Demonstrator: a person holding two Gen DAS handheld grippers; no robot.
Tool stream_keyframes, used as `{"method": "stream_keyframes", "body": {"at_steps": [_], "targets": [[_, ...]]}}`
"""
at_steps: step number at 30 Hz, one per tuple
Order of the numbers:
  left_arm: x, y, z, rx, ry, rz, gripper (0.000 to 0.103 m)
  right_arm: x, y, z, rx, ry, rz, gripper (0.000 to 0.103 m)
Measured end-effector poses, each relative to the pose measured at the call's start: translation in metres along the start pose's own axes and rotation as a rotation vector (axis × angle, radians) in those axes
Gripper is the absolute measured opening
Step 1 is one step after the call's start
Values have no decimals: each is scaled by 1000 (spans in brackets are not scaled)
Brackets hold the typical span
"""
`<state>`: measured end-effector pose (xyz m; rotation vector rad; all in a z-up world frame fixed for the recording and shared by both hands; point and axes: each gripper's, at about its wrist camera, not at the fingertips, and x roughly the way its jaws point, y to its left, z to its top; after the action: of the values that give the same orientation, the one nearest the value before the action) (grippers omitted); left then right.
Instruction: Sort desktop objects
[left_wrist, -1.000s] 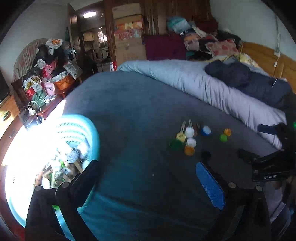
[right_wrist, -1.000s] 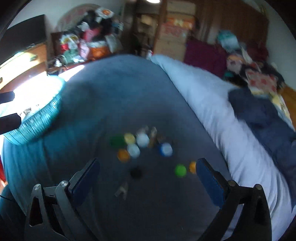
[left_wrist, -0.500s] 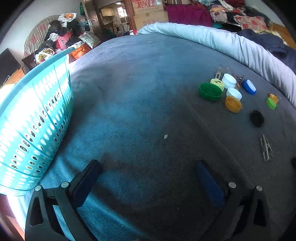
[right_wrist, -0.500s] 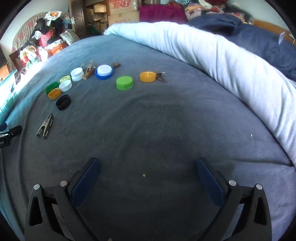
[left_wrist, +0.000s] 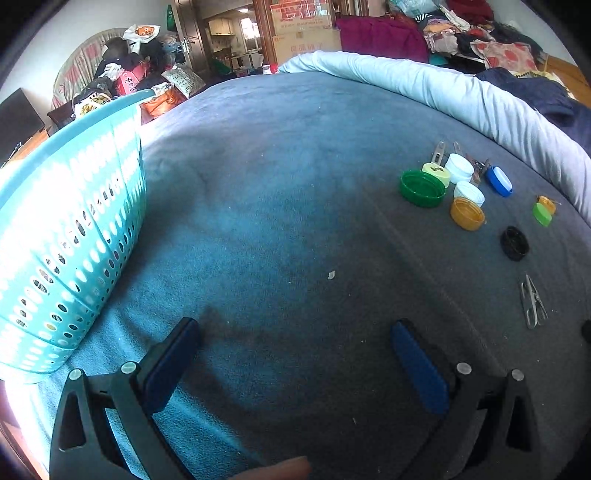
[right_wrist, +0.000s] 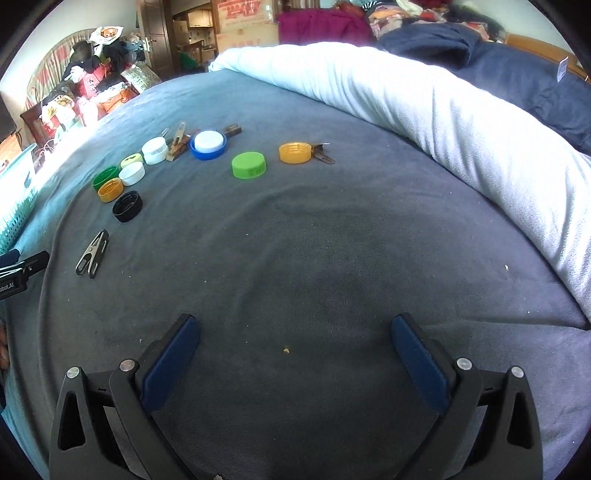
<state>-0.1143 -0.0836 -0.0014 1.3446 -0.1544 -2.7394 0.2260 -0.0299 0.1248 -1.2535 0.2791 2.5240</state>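
1. The left gripper and the right gripper hang spread wide and empty over the bed.
2. The metal clip lies nearest, caps beyond; the person best straddles one squarely.
3. The basket stands left, likely the destination.

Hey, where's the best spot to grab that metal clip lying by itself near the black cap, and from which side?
Take the metal clip across its narrow middle, coming straight down from above. It lies flat on the blanket, long and thin, so fingers set crosswise to its length should close on both edges. It sits apart from the black cap, leaving room either side.
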Motion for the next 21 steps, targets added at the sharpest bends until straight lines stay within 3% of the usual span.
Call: {"method": "stream_keyframes", "body": {"at_steps": [21], "targets": [[0,2,-1,-4,1,-3,103,3,0,2,-5,5,-7,103]]}}
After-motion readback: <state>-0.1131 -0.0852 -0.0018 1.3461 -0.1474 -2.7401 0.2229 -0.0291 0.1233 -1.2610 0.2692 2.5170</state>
